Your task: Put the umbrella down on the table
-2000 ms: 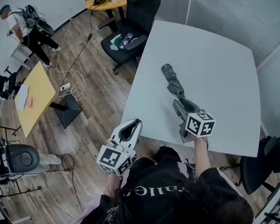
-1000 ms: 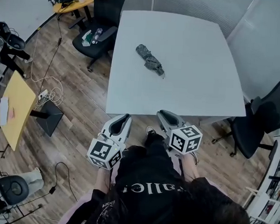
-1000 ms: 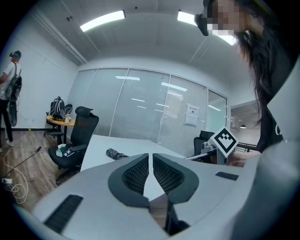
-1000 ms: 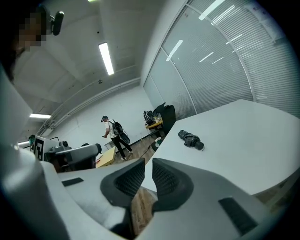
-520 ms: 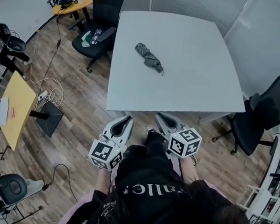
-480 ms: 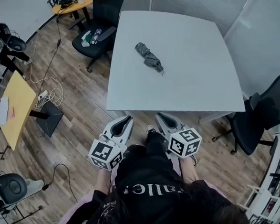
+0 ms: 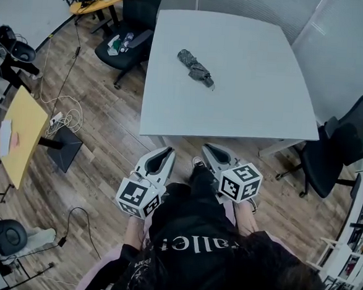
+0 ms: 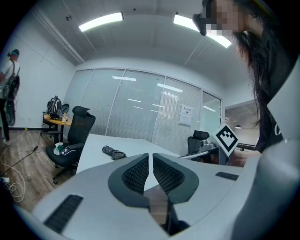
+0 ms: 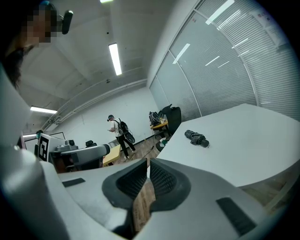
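A folded dark grey umbrella [image 7: 195, 68] lies alone on the white table [image 7: 246, 108], towards its far left part; it also shows small in the left gripper view [image 8: 114, 152] and the right gripper view [image 9: 197, 138]. Both grippers hang in front of the person's body, off the table's near edge and well apart from the umbrella. My left gripper [image 7: 163, 155] has its jaws shut with nothing between them [image 8: 150, 157]. My right gripper [image 7: 212, 151] is shut too and holds nothing [image 9: 148, 162].
Black office chairs stand at the table's far left [image 7: 123, 41] and right side [image 7: 342, 149]. A yellow side table [image 7: 18, 133] and floor cables [image 7: 65, 118] lie to the left on the wood floor. Another person [image 9: 117, 129] stands far off in the room.
Two seconds ago my right gripper was at the umbrella on the table. Both grippers have since drawn back off the table's near edge towards the body; the umbrella stays lying on the table.
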`<state>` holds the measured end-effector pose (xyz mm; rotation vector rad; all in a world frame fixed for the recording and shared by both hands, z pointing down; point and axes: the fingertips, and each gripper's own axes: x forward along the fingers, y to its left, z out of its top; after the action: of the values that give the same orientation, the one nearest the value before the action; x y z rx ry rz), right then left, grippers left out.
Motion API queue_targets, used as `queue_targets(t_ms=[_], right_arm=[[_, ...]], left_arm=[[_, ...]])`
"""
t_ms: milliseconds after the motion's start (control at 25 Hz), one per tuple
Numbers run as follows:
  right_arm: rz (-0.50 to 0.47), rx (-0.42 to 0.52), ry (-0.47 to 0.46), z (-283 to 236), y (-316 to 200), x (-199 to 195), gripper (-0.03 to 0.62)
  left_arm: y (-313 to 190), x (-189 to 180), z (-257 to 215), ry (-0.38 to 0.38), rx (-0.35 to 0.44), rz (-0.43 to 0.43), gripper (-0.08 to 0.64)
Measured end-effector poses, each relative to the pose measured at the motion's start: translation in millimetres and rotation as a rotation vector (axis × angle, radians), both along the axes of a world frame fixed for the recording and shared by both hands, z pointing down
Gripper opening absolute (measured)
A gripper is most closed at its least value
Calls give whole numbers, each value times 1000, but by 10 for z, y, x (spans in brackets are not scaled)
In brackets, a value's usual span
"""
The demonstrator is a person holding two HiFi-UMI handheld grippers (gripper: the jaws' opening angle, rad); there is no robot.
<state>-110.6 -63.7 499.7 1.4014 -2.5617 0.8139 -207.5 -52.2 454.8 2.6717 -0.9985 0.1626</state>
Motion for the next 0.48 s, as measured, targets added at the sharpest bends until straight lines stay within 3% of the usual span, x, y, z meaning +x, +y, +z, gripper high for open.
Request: queue_targets(t_ms=[480], right_arm=[[5, 4, -9, -22, 79, -26, 32]], left_arm=[[19, -19, -16, -1, 9, 7, 29]])
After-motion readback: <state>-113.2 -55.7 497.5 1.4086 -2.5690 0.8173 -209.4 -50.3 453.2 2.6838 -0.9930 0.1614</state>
